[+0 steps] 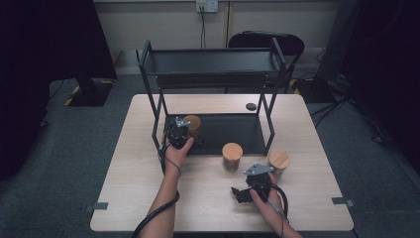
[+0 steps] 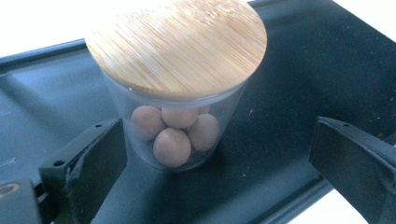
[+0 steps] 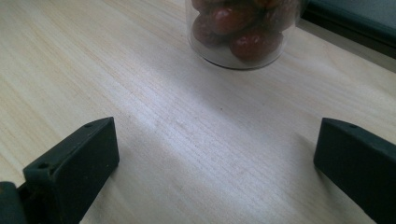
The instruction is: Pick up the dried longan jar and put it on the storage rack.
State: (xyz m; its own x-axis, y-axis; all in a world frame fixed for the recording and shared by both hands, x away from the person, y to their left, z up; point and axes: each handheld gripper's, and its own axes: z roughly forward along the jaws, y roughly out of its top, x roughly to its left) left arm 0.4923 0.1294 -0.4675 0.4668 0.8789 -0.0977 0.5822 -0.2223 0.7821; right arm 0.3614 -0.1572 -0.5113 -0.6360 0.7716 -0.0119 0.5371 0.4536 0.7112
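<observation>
A glass jar [image 2: 180,126] with a bamboo lid and several brown balls inside stands on the black lower shelf [image 2: 289,84] of a rack. In the high view this jar [image 1: 192,122] sits at the shelf's left end. My left gripper [image 2: 219,168] is open around it; the left jaw is close beside the glass and the right jaw stands well clear. My left gripper [image 1: 178,133] reaches in from the shelf's front edge. My right gripper [image 1: 241,191] rests open over the table. A jar of red fruit [image 3: 240,32] stands ahead of my right gripper [image 3: 215,163].
The two-tier black rack [image 1: 213,62] stands at the back of the wooden table [image 1: 133,178]. Two lidded jars stand in front of it: one in the middle [image 1: 232,156] and one to its right [image 1: 279,162]. A small black disc [image 1: 251,106] lies behind the rack.
</observation>
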